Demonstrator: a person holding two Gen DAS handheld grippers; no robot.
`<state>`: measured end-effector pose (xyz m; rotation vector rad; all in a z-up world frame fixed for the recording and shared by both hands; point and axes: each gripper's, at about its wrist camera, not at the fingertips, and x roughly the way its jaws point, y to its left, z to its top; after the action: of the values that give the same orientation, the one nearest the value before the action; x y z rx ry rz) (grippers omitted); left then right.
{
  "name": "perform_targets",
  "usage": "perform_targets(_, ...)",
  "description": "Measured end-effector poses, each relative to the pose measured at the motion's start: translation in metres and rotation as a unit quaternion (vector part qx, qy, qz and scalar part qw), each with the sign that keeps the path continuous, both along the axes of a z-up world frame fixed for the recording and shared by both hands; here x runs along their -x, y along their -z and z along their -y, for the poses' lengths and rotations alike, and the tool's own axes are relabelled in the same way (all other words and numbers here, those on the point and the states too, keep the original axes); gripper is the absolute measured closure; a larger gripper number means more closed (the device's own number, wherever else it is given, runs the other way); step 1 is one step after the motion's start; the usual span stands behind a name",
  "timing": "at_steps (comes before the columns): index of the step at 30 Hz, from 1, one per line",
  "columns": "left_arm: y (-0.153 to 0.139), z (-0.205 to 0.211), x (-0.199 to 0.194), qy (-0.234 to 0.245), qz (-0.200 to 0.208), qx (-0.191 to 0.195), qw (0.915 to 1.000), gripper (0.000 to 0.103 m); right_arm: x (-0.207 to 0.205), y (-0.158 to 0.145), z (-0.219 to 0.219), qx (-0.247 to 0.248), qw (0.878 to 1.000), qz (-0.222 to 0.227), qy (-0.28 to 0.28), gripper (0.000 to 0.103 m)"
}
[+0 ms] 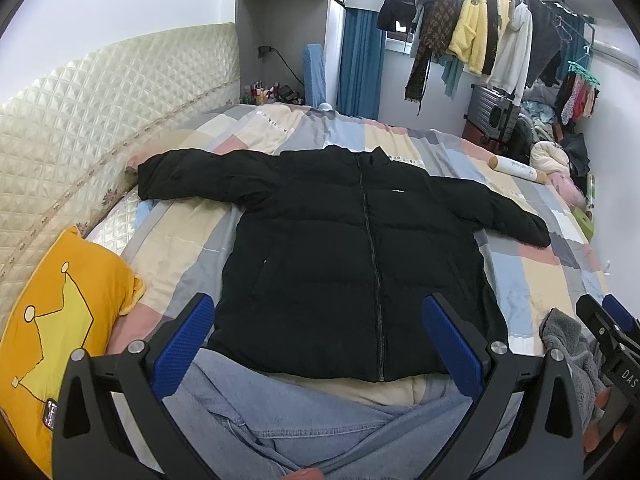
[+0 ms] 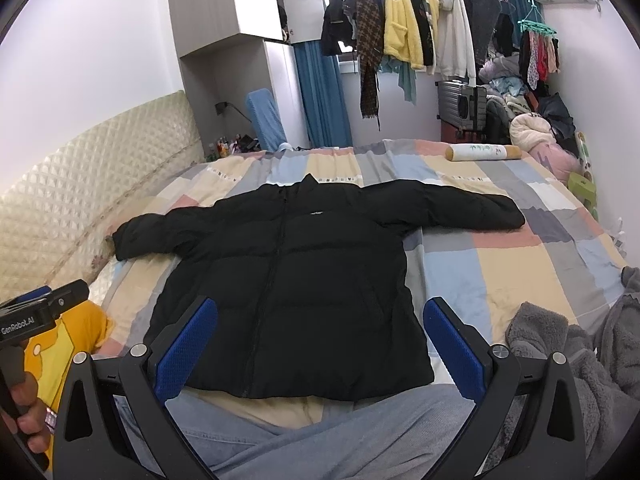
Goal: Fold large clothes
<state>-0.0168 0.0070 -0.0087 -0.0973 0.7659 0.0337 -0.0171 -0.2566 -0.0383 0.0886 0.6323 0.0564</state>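
Note:
A black puffer jacket (image 1: 340, 248) lies flat and zipped on the patchwork bedspread (image 1: 532, 276), collar away from me, both sleeves spread out to the sides. It also shows in the right wrist view (image 2: 296, 280). My left gripper (image 1: 320, 320) is open and empty, held above the jacket's near hem. My right gripper (image 2: 320, 324) is open and empty, also above the near hem. The right gripper shows at the right edge of the left wrist view (image 1: 612, 332), and the left gripper shows at the left edge of the right wrist view (image 2: 44, 308).
A yellow crown pillow (image 1: 60, 320) lies at the left by the quilted headboard (image 1: 100, 120). A grey fleece garment (image 2: 580, 360) lies at the right. A rolled cylinder (image 2: 484, 152) lies at the bed's far side. Hanging clothes (image 2: 408, 28) and a suitcase (image 2: 464, 108) stand beyond. My jeans-clad legs (image 1: 300, 420) are below.

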Motion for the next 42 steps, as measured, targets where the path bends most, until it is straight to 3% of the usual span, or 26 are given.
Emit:
perform_targets(12,0.006,-0.001,-0.001,-0.007,-0.004,-0.005,1.0,0.0,-0.004,0.003,0.001,0.002,1.0,-0.007,-0.002,0.0)
perform_targets(25,0.014,0.0,-0.01,-0.003,0.005,0.007,1.0,0.0,-0.03,0.03,0.031,0.005,1.0,-0.016,0.01,0.0)
perform_targets(32,-0.011,0.017,-0.022,0.014,-0.006,0.023,0.9996,0.0,-0.068,0.04,0.082,-0.018,0.999,-0.005,0.037,0.0)
perform_targets(37,-0.04,0.044,-0.034,0.038,0.01,0.02,0.999,0.0,-0.112,0.045,0.127,-0.018,0.998,0.023,0.063,0.0)
perform_targets(42,-0.05,0.064,-0.058,0.059,0.004,0.031,0.9977,0.0,-0.162,0.068,0.192,-0.072,0.992,0.019,0.1,0.0)
